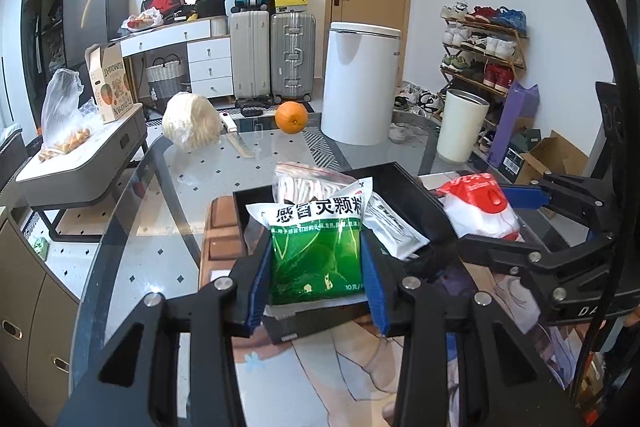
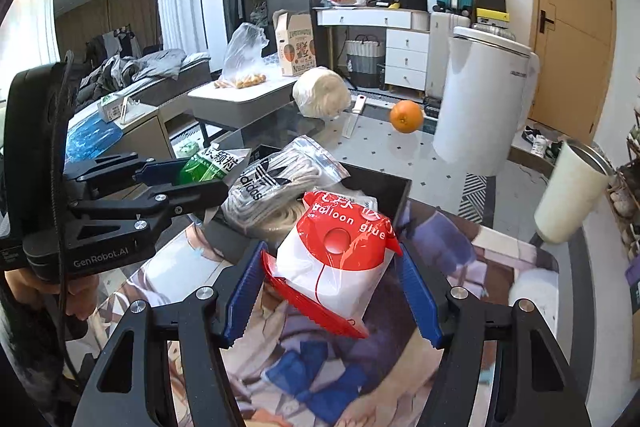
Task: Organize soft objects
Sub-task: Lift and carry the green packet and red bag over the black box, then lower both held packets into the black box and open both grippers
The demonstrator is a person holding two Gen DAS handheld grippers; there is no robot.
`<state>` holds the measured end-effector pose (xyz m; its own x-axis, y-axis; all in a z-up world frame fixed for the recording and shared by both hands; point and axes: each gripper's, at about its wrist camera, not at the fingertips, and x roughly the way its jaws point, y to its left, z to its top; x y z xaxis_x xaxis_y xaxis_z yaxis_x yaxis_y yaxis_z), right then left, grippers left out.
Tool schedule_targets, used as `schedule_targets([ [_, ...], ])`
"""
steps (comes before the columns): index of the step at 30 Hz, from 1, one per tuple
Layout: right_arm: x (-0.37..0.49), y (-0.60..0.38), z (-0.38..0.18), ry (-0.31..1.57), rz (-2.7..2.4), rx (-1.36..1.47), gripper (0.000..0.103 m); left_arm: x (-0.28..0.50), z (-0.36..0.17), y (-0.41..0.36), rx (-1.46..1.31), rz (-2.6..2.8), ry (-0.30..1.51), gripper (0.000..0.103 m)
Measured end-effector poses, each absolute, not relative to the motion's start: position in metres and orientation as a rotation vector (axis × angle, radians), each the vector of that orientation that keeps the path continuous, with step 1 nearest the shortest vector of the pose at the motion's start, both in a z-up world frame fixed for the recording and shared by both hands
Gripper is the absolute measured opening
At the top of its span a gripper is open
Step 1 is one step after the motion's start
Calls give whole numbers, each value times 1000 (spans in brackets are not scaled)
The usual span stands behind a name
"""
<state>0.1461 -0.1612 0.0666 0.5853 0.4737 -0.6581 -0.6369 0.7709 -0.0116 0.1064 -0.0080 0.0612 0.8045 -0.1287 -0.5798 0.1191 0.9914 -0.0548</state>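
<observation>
My left gripper [image 1: 316,269] is shut on a green and white medicine pouch [image 1: 316,247], held upright just above the near edge of a black box [image 1: 400,179]. My right gripper [image 2: 332,267] is shut on a red and white balloon glue bag [image 2: 340,251], lifted over the printed mat. Each gripper also shows in the other's view: the right gripper [image 1: 494,219] with its bag [image 1: 480,211], the left gripper [image 2: 196,181] with its pouch [image 2: 208,163]. In the box [image 2: 384,183] lie a clear bag of Adidas socks [image 2: 276,183] and a silver packet [image 1: 394,225].
On the glass table beyond stand an orange [image 1: 291,117], a wrapped cabbage [image 1: 192,121] and a knife [image 1: 236,137]. A brown slab [image 1: 222,231] lies left of the box. A cream cup [image 2: 572,191] and a white bin [image 2: 480,95] stand to the right.
</observation>
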Motion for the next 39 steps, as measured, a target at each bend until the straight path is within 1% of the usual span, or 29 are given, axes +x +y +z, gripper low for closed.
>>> schedule_targets([
  [15, 200, -123, 45, 753, 687, -357, 67, 132, 57, -2, -9, -138, 634, 40],
  [25, 217, -107, 30, 799, 710, -388, 67, 138, 56, -1, -4, -145, 639, 40],
  [34, 225, -98, 28, 839, 726, -440, 67, 145, 51, -3, 1, -165, 655, 40],
  [36, 224, -98, 29, 839, 734, -441, 70, 146, 50, -4, 3, -168, 658, 40],
  [38, 223, -98, 31, 822, 729, -442, 84, 147, 50, -5, 5, -170, 659, 40],
  [39, 221, -100, 33, 806, 727, -445, 86, 147, 50, -6, 6, -173, 660, 40],
])
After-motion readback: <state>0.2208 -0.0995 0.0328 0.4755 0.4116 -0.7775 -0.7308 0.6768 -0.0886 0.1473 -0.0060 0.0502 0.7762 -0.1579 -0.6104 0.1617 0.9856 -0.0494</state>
